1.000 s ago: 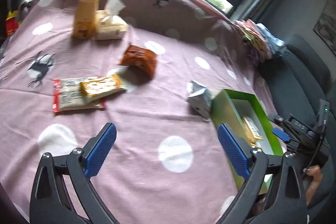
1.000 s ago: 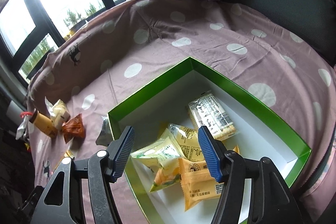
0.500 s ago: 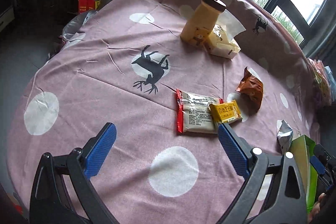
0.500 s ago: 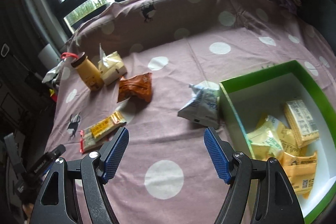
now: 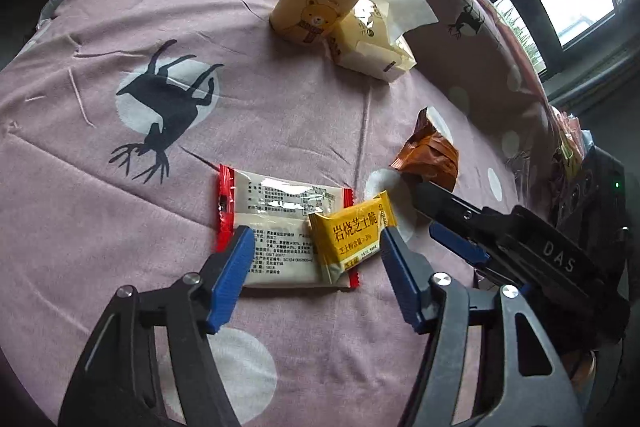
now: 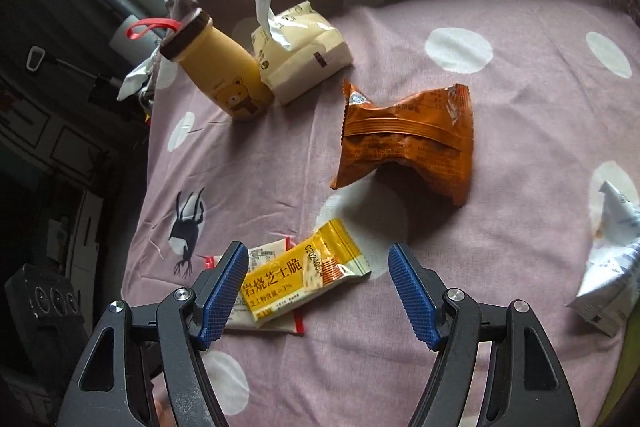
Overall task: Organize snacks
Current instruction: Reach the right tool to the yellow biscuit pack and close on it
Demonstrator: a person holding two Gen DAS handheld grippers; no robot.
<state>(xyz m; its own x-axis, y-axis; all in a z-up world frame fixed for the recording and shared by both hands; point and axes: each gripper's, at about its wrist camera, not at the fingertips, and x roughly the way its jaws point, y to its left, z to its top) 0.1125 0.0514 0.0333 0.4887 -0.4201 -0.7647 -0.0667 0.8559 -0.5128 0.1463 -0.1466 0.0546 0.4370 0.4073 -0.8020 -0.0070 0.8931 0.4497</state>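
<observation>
The left claw (image 5: 316, 259) hangs over two snack packs that lie in the middle of the worktop (image 5: 100, 187), which wears a pink cloth with white dots and a black deer. Its jaws are closing, and both packs sit between them, but the blue pads do not press on anything. The yellow snack pack (image 5: 352, 239) lies on top of the white pack with red ends (image 5: 276, 211).

The right claw (image 6: 320, 287) is partly open and holds nothing. The yellow snack pack (image 6: 304, 279) lies between its jaws too, not touched. It reaches in from the right side in the left view.

The orange snack bag (image 6: 408, 143) lies a little farther back, apart from the two packs. Near the far edge stand a yellow bear bottle (image 6: 220, 71) and a cream tissue pack (image 6: 304, 51), touching. A white crumpled bag (image 6: 612, 267) lies toward the right edge.
</observation>
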